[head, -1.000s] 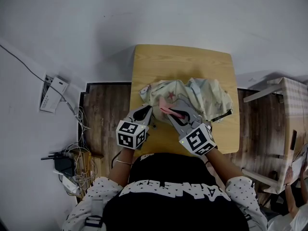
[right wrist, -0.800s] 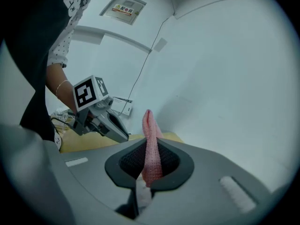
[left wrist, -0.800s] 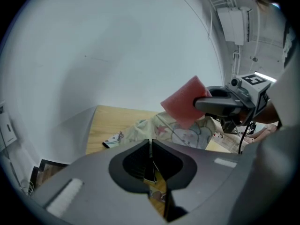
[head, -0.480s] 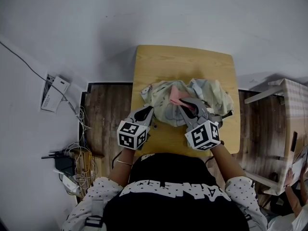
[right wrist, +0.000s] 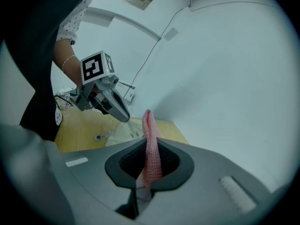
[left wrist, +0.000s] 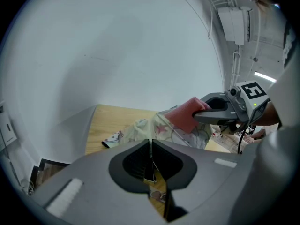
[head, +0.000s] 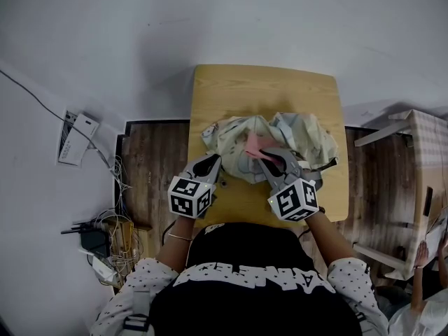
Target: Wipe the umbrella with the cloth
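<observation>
On wooden table (head: 266, 89), your right claw (head: 269, 156) clamps nubbly pink cloth (head: 255, 143) atop crumpled star-print umbrella (head: 308, 135); left claw (head: 210, 161), nearly closed, nips its near-left hem.

White wall (head: 280, 19) — wooden table (head: 266, 89), plank floor (head: 150, 159)

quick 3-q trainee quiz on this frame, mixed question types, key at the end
1. What do the right tongs hold?
2. True or false: the umbrella lies on the floor.
3. Pick one: the table top is A glass, B wood, C metal.
Key: 1 the pink cloth, clamped between the jaws. 2 false, it lies crumpled on the table. 3 B.
</observation>
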`<state>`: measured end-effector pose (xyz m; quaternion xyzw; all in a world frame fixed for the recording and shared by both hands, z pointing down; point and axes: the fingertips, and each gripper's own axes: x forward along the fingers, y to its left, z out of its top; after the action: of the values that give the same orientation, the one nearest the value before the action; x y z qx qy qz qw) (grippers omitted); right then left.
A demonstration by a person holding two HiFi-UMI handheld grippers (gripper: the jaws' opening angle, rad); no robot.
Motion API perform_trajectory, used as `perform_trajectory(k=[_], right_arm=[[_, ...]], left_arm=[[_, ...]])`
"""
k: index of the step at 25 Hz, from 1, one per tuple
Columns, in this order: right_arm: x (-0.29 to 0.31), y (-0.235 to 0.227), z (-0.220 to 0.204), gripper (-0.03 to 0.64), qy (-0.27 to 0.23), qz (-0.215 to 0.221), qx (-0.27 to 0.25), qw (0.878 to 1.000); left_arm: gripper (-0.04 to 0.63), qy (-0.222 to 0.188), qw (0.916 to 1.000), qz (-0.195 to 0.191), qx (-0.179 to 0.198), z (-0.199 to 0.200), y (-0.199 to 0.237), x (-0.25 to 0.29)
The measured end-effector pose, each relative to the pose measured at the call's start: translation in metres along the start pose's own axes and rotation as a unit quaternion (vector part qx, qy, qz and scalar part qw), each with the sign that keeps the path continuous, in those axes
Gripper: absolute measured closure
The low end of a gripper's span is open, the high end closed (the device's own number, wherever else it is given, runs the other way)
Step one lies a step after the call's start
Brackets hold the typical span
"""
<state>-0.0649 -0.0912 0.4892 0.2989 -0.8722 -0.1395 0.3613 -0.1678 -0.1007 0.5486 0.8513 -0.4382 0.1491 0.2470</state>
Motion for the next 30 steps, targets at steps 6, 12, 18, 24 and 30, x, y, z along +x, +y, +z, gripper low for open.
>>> perform_trajectory(k=[6,12,18,24,30], right_arm=[[-0.002,0.012,-0.007,0.58,0.008,0.011,0.012,1.0],[-0.005,0.026,-0.016,0.58,0.011,0.029,0.04,0.999],[-0.012,0.04,-0.02,0.58,0.004,0.06,0.053,0.997],[-0.028,0.026,-0.007,0.58,-0.053,0.06,0.083,0.993],[-0.045,-0.006,0.004,0.58,-0.115,0.051,0.152,0.98]], left_arm=[[0.575,-0.003,1.0,-0.006,0.002,0.0,-0.003,0.0],[0.575,-0.011,0.9999,-0.008,0.002,0.002,-0.005,-0.001],[0.572,-0.016,0.9999,0.007,-0.001,0.003,-0.008,-0.005],[0.569,-0.029,0.999,0.035,0.003,0.011,-0.017,-0.013],[0.569,-0.05,0.9971,0.058,-0.001,0.021,-0.028,-0.022]])
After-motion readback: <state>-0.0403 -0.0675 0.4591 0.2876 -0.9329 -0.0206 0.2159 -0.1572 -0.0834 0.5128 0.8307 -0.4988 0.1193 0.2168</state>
